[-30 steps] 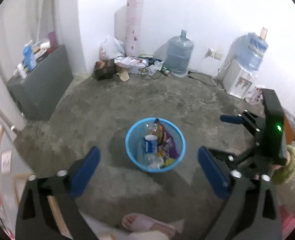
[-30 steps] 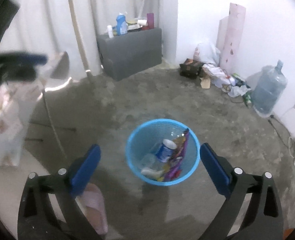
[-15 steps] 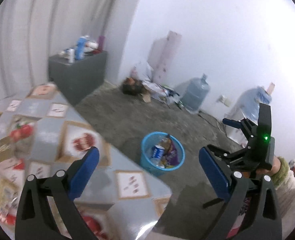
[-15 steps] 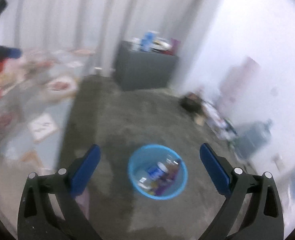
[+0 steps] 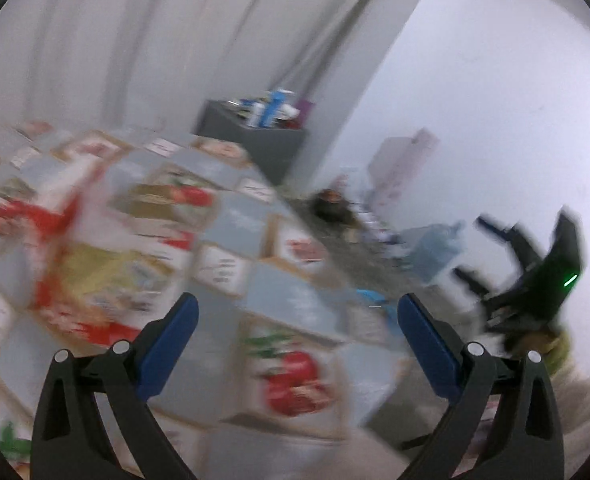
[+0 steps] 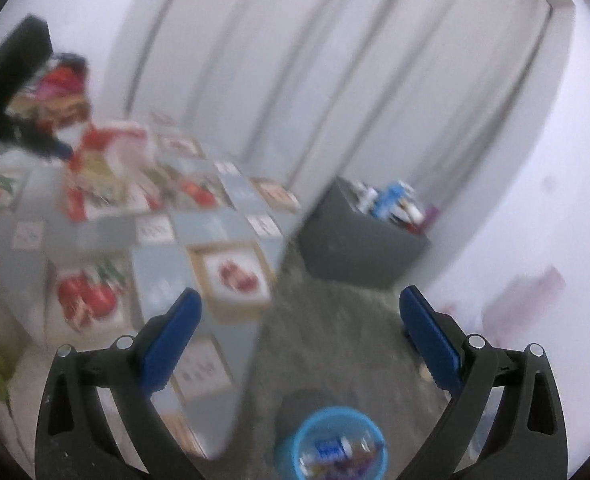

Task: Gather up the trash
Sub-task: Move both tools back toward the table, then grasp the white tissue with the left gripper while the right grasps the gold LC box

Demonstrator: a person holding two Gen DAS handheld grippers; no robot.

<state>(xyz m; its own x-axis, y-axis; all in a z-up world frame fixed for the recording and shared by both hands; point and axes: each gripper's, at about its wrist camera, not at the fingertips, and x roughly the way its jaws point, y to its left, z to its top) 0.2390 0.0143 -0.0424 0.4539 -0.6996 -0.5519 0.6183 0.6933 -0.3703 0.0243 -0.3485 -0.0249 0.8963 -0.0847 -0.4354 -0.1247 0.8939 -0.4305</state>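
Both views are blurred by motion. My left gripper (image 5: 295, 320) is open and empty above a table (image 5: 283, 300) with a patterned grey cloth. Blurred red and yellow packaging (image 5: 95, 276) lies on the table to its left. My right gripper (image 6: 299, 320) is open and empty over the table's edge (image 6: 247, 368). A blue basket (image 6: 335, 444) holding a bottle and wrappers stands on the floor at the bottom of the right wrist view. Only a sliver of the basket (image 5: 369, 294) shows past the table in the left wrist view. The right gripper (image 5: 531, 280) appears at that view's right.
A dark grey cabinet (image 6: 359, 248) with bottles on top stands by the curtain (image 6: 335, 80). A water jug (image 5: 435, 244) and clutter (image 5: 335, 208) sit along the white wall. A red and white package (image 6: 107, 172) lies on the table in the right wrist view.
Both grippers have swung up and left, away from the blue basket and towards the table. The basket has dropped to the bottom of the right wrist view and nearly left the left wrist view.
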